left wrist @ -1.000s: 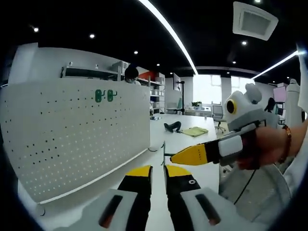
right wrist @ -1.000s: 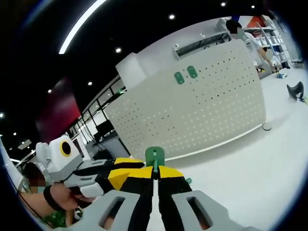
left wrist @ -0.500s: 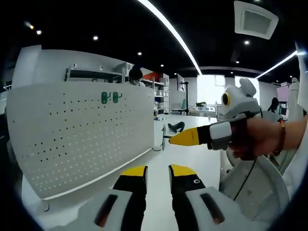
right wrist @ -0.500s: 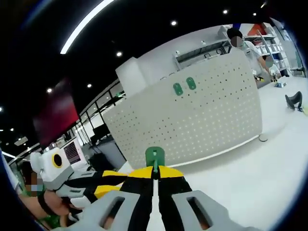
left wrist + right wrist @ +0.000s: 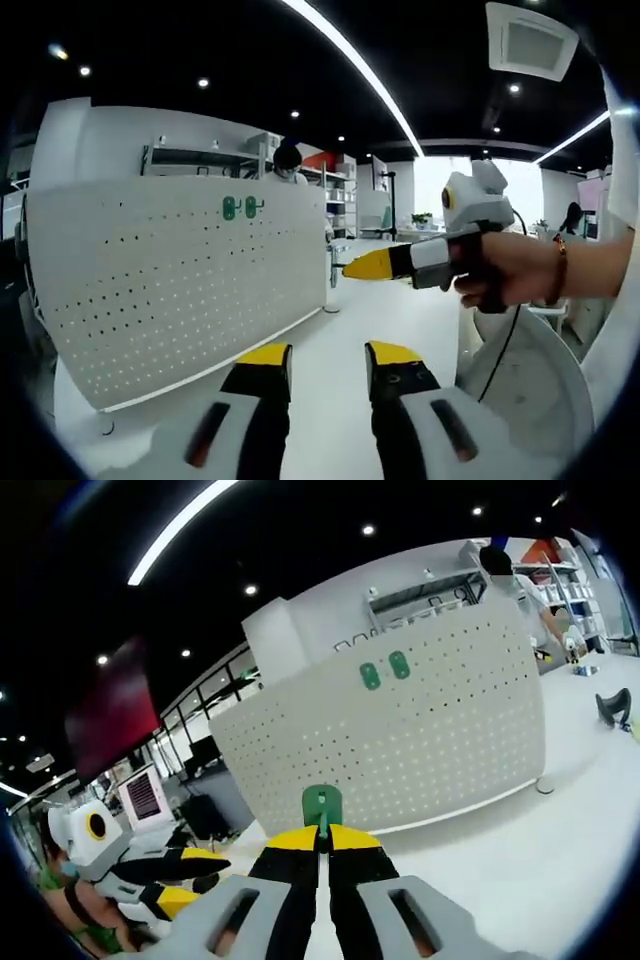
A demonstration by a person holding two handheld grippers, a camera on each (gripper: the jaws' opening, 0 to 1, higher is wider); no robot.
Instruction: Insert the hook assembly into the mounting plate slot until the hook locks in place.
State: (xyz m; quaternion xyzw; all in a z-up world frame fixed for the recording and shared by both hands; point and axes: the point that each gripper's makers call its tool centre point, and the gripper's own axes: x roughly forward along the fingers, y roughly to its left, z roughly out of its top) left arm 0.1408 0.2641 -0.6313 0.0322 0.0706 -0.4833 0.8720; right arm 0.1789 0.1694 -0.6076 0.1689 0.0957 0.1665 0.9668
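Green hook assembly [image 5: 322, 805] pinched between the closed jaws of the right gripper [image 5: 322, 842], rounded flat end sticking straight out past the yellow tips, long axis running along the jaws toward the white pegboard mounting plate [image 5: 430, 740]. Well ahead of those jaws, upright on the white table [image 5: 520, 870], two more green hooks [image 5: 385, 670] seated side by side near the plate's upper edge. No bins or trays to be made out.

From the left gripper [image 5: 318, 358]: jaws parted, nothing between them, pegboard [image 5: 170, 280] ahead and to the left, same green pair [image 5: 240, 207] high on it. Right gripper [image 5: 372, 266] held in a hand [image 5: 505, 280], coming in above and right of the left jaws, tips toward the plate.
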